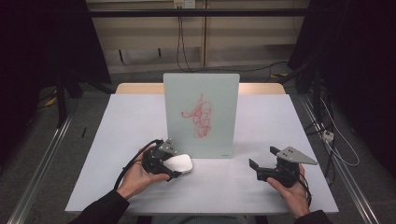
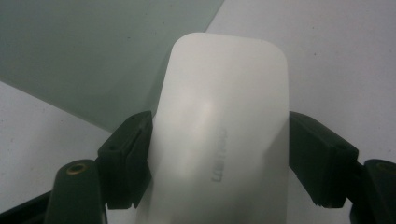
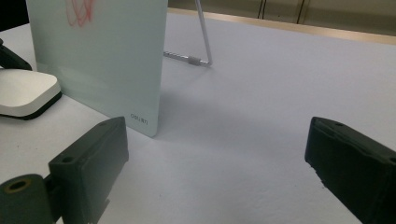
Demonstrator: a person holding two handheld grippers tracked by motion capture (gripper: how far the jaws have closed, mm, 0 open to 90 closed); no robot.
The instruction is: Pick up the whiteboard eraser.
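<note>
A pale green glass whiteboard (image 1: 201, 114) stands upright on the table (image 1: 266, 121), with a red scribble (image 1: 200, 116) in its middle. Just in front of its lower left corner lies a white rounded eraser (image 1: 181, 164) with a dark underside. My left gripper (image 1: 173, 164) is shut on it; in the left gripper view both black pads (image 2: 133, 154) press on the long sides of the eraser (image 2: 219, 102). My right gripper (image 1: 262, 156) rests low at the front right, jaws wide open with nothing between them (image 3: 215, 144). The right gripper view also takes in the whiteboard (image 3: 102, 56) and the eraser (image 3: 23, 91).
A thin metal stand leg (image 3: 203, 37) props the board from behind. The table carries a white cover, with a wooden edge (image 1: 261, 87) at the back. Cables (image 1: 327, 135) and metal rails run along the floor on both sides.
</note>
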